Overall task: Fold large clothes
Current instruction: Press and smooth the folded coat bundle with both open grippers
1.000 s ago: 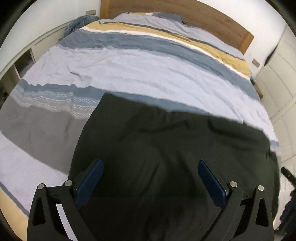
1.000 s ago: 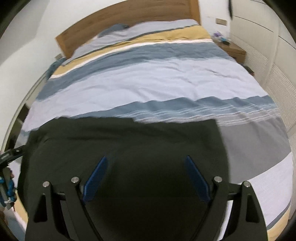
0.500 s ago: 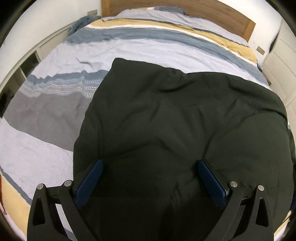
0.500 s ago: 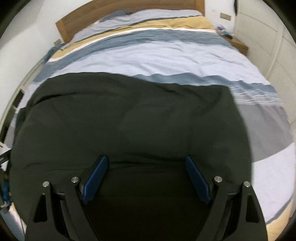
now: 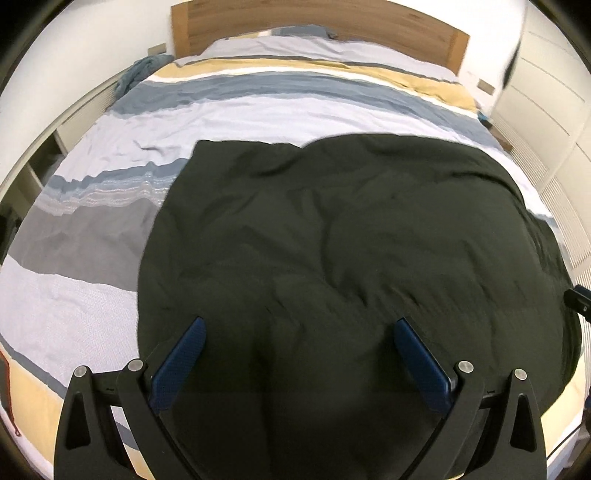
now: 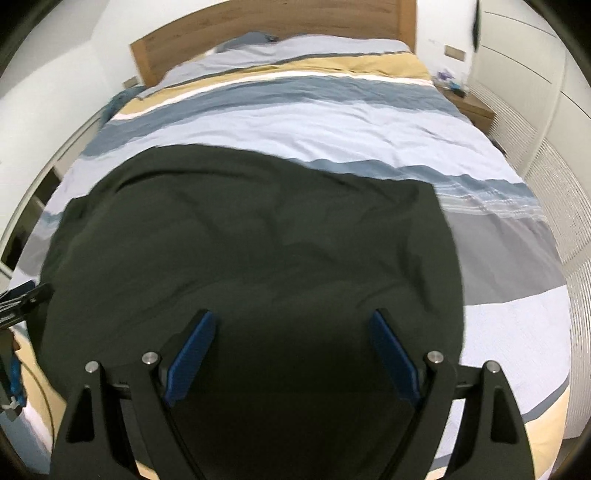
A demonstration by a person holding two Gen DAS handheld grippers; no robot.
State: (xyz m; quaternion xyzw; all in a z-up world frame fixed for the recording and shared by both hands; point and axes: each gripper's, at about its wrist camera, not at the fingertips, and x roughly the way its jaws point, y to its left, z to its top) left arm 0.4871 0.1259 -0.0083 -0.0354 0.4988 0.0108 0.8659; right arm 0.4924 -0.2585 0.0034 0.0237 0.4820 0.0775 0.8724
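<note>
Left hand-held gripper [image 5: 298,328] and right hand-held gripper [image 6: 291,321] — jaws spread wide, angled downward.

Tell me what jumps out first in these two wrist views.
A large dark green, wrinkled garment dominates, spread over the near half of the bed and filling the lower middle of both views. Beneath it lies a duvet striped in pale blue, slate, grey and mustard, running up to a wooden headboard. Blue-padded black fingers frame the cloth in each view, the left gripper and right gripper both open wide over it.
</note>
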